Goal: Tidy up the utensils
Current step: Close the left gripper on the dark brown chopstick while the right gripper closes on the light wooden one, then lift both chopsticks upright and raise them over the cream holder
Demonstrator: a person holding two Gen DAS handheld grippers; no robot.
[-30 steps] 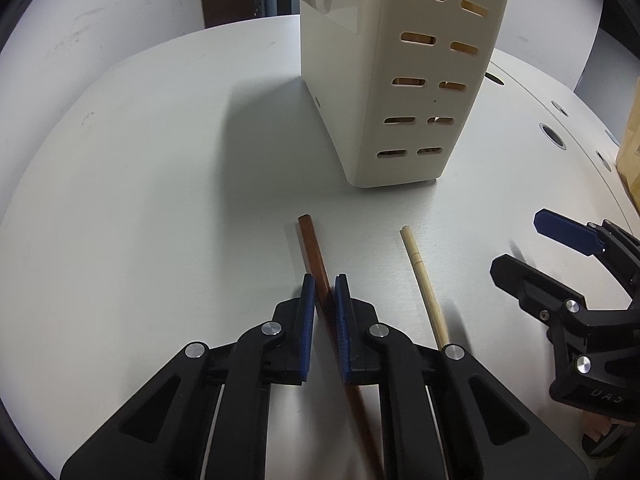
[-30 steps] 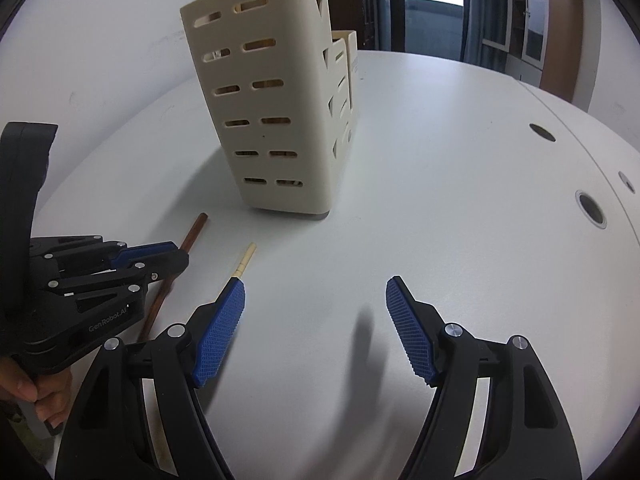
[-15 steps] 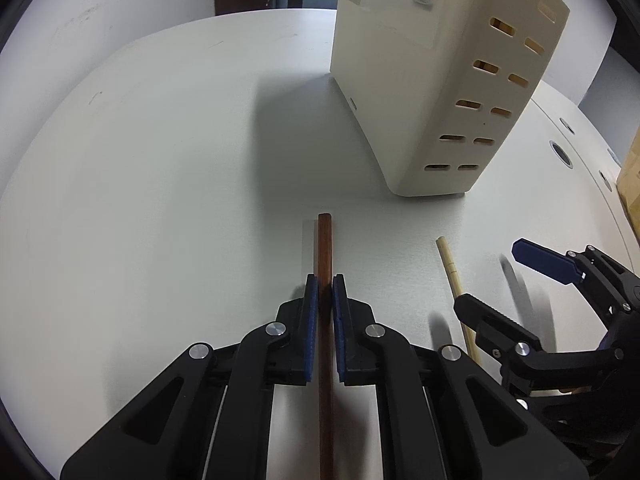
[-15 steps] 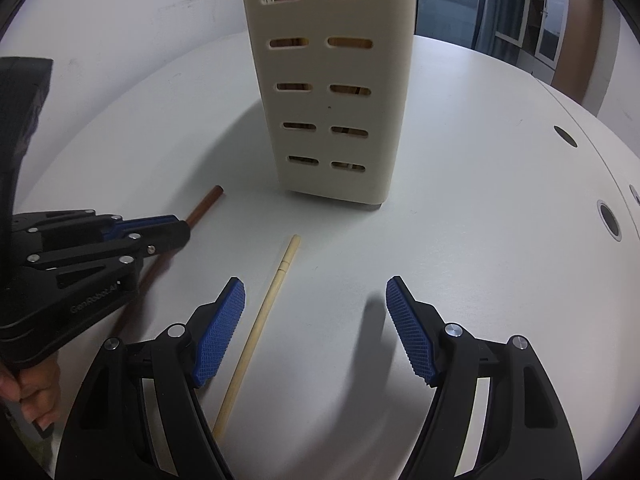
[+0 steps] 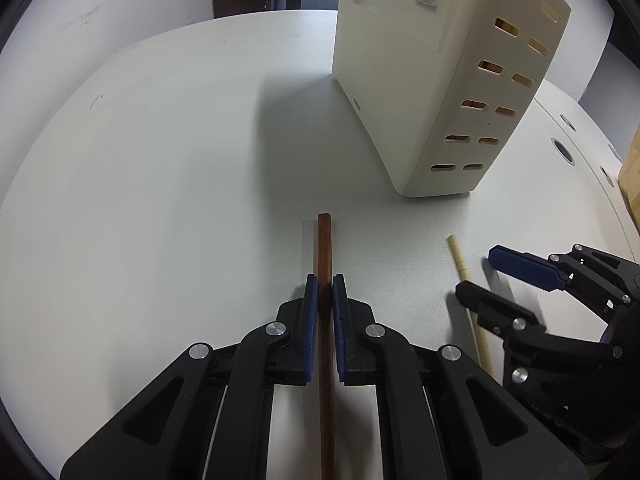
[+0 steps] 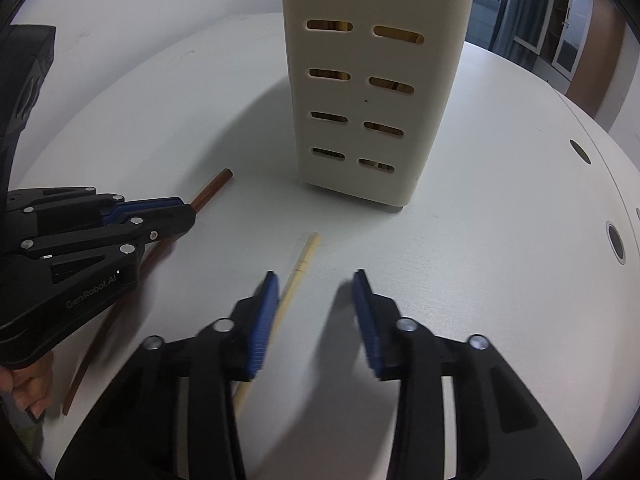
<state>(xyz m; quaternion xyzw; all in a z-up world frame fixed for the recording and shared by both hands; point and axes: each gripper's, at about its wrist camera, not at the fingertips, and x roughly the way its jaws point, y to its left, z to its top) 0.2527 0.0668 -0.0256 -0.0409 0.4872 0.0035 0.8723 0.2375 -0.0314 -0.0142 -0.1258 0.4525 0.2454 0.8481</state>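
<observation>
Low in the centre of the left wrist view: dark brown chopstick [image 5: 324, 256] lies on the table [image 5: 168, 184], running straight up the frame between the pads of the left hand-held gripper [image 5: 325, 300].
Left hand-held gripper: clamped on the brown chopstick, pads tight against both its sides.
Pale chopstick [image 6: 298, 270]: lies on the table low in the centre of the right wrist view, slanting up to the right, close against the left pad.
Right hand-held gripper [image 6: 316, 312]: jaws closing, partly open, the pale chopstick between them but off-centre; the right pad is not yet on it.
Holder [image 6: 372, 80]: cream slotted utensil holder in the upper centre, upright, with wooden sticks visible through its slots.
Doing the step well: likely best to centre the stick between the pads before they meet, so it does not roll aside or skew.
Surface: white table, smooth, with round cable holes [image 6: 614, 240] at the right.
Room: pale wall at upper left; doorway and cabinets at upper right.
</observation>
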